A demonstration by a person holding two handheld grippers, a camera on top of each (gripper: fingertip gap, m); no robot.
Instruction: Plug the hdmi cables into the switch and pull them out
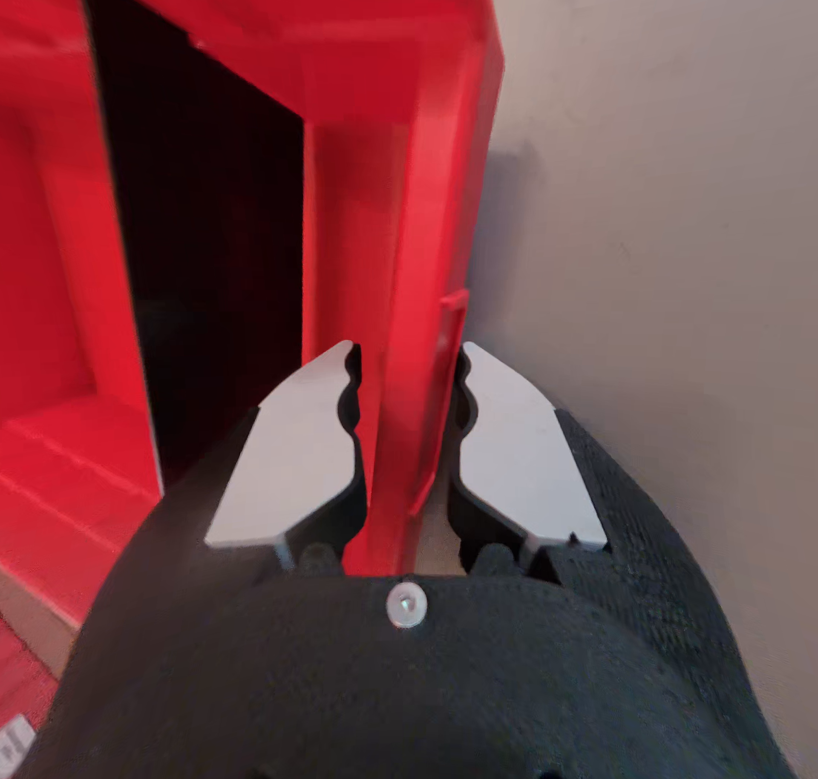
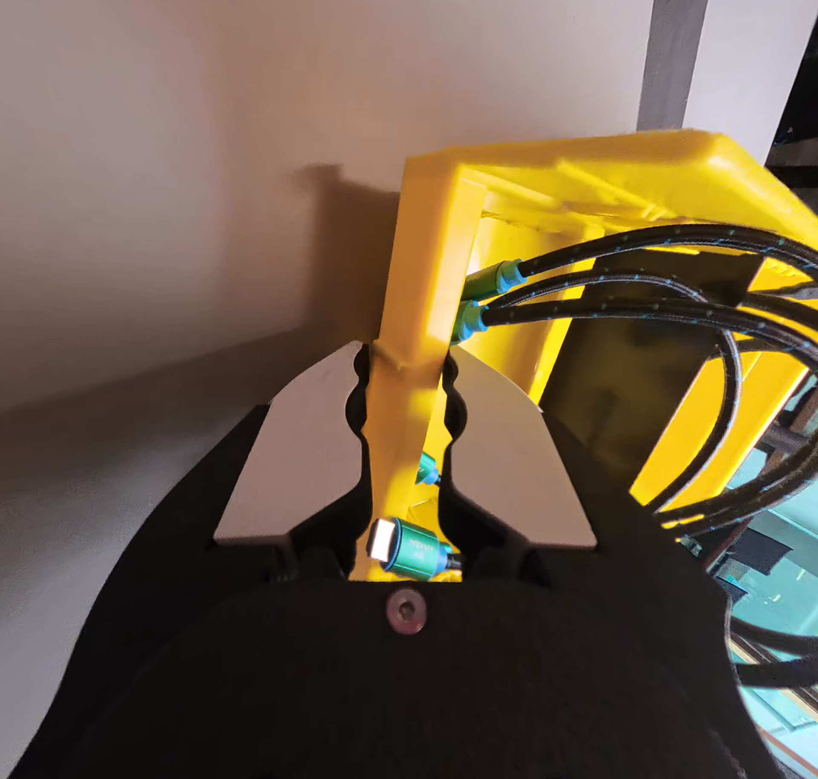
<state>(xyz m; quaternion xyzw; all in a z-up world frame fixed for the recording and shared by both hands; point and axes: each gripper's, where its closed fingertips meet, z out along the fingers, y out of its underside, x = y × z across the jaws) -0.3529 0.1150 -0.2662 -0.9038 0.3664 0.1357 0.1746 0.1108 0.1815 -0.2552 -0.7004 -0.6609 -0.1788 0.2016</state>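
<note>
My right gripper [image 2: 403,350] is shut on the wall of a yellow plastic bin [image 2: 575,169] that stands tipped on its side. Several black braided HDMI cables [image 2: 664,311] with teal plugs [image 2: 504,277] run into the bin; the upper plugs' tips are hidden behind the rim. One loose teal plug [image 2: 400,545] lies between my fingers near the palm. A black flat object [image 2: 628,381] sits inside the yellow bin. My left gripper [image 1: 409,350] is shut on the side wall of a red plastic bin [image 1: 398,138], whose inside holds a dark panel [image 1: 212,226].
A plain beige wall [image 1: 664,182] stands close behind both bins and also shows in the right wrist view [image 2: 177,94]. A grey post [image 2: 673,49] rises at the upper right. A glassy teal surface [image 2: 788,558] shows at the lower right, under the cables. The gap from one gripper's tips to the other's is roughly 45 centimeters. The grey post [image 2: 673,49] lies around 20 centimeters away from my right fingertips.
</note>
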